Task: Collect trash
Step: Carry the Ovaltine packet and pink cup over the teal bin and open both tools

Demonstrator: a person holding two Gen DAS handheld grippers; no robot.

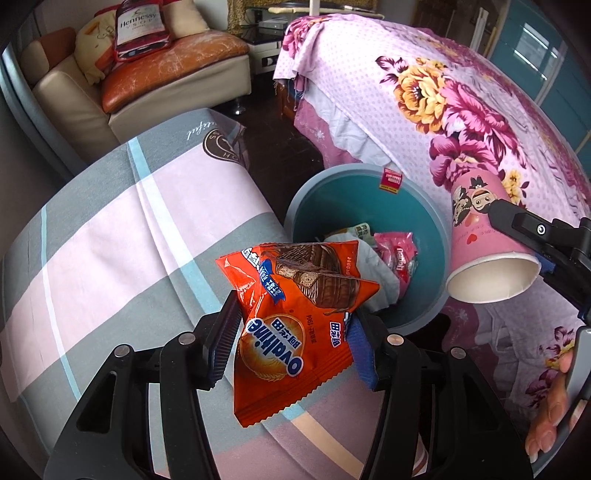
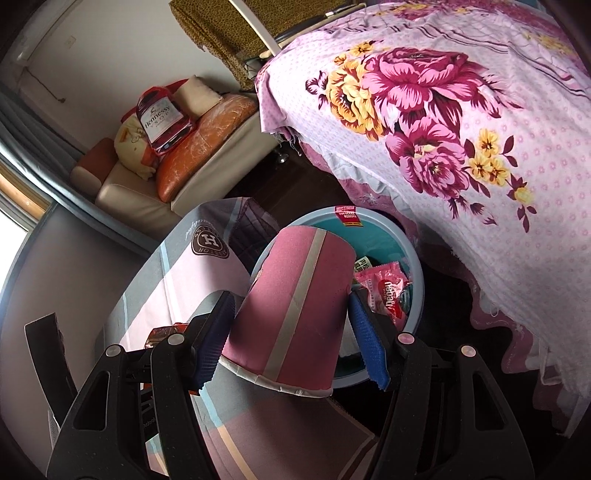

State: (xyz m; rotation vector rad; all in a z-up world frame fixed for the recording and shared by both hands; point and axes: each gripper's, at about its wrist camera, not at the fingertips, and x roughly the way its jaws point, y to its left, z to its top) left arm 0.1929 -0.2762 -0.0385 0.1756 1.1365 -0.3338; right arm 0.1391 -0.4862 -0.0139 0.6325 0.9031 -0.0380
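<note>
Upper left of the left wrist view: a cream sofa [image 1: 70, 96] with an orange leather seat, cracked and worn, and a bottle-print cushion [image 1: 140, 29] propped on it. Below it, a plaid cloth [image 1: 110, 236] in grey, pale pink and light blue lies smooth, with one crease, across the left half. At centre, the round bin [image 1: 424, 206] sits on dark floor between the plaid cloth and a floral sheet [image 1: 461, 110]; its inside is teal, with a red sticker [image 1: 392, 180] at the far rim. Inside lie a pink wrapper [image 1: 400, 254] and pale crumpled paper. The floral sheet, pink-dotted with magenta and yellow blooms, fills the right.

The left gripper [image 1: 291, 332] is about half open and clamped on the wrapper [image 1: 295, 314]: a crinkled, glossy orange foil packet with a sawtooth edge, pinched between ribbed pads, held at the bin's near rim and partly over it.

At right, the right gripper [image 2: 291, 317] is closed on the cup [image 1: 487, 236], a pink paper cone with cartoon figures, tilted so its white mouth faces the camera. It hangs beside the bin's right rim. In the right wrist view its blue ribbed pads [image 2: 364, 332] press both sides of the cup [image 2: 295, 314], base toward the bin [image 2: 413, 258]. Fingers of a hand [image 1: 554, 406] show at the lower right edge.
</note>
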